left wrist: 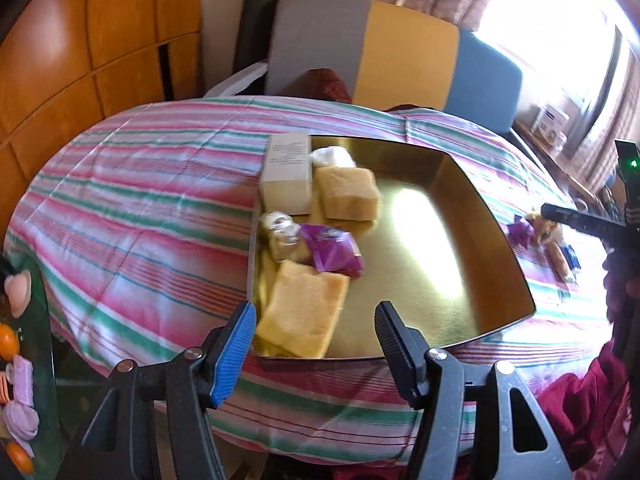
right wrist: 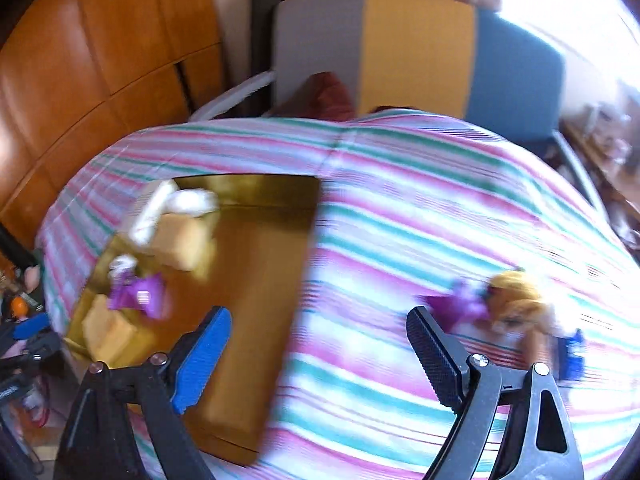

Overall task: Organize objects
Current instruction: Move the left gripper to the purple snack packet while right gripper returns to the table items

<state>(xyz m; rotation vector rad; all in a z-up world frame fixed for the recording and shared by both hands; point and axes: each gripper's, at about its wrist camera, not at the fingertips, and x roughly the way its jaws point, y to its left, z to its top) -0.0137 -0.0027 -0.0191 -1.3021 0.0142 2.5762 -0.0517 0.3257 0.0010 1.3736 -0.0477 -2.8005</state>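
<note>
A gold tray [left wrist: 420, 240] lies on a striped cloth [left wrist: 140, 200]. Along its left side are a beige box [left wrist: 286, 172], a white wad [left wrist: 332, 157], two yellow sponges [left wrist: 350, 194] [left wrist: 302, 312], a small jar [left wrist: 282, 236] and a purple packet [left wrist: 332, 252]. My left gripper [left wrist: 316, 308] hangs open over the tray's near edge, with nothing between its fingers. My right gripper [right wrist: 319, 312] is open and empty over the cloth, right of the tray [right wrist: 248, 260]. Beyond its right finger lie a second purple packet [right wrist: 456, 306], a yellow soft item [right wrist: 516, 296] and a blue item [right wrist: 572, 354], all blurred.
A chair [left wrist: 368, 48] with a grey, yellow and blue back stands behind the table. A wooden cabinet [left wrist: 80, 40] fills the left. A glass side table [left wrist: 40, 320] at the left edge holds oranges and small things. Red fabric [left wrist: 580, 400] lies at the lower right.
</note>
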